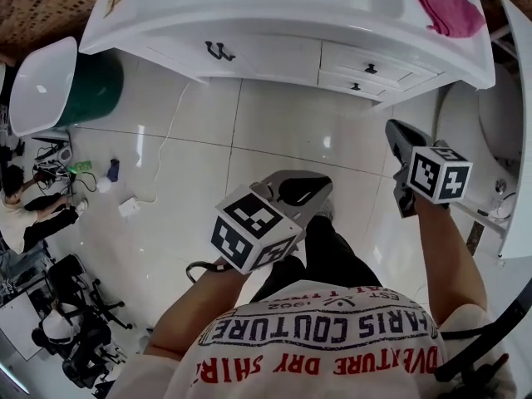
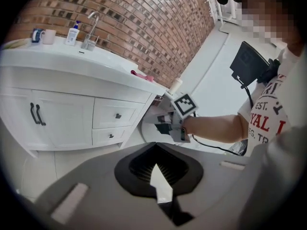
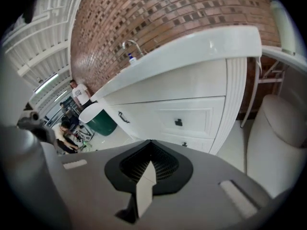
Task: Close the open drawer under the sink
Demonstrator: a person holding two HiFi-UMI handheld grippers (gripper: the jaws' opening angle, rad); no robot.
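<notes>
Two drawers, upper drawer (image 1: 370, 67) over lower drawer (image 1: 356, 86), sit at the right end of the white vanity (image 1: 274, 52); both fronts look flush. One pink cloth (image 1: 449, 8) lies on the counter (image 1: 249, 7). The left gripper (image 1: 314, 191) and right gripper (image 1: 397, 131) hang clear of the vanity, jaws together, holding nothing.

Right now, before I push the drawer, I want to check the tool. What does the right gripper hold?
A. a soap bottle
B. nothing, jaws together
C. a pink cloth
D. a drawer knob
B: in the right gripper view the right gripper has its jaws together with nothing between them, and it is held clear of the drawers.
</notes>
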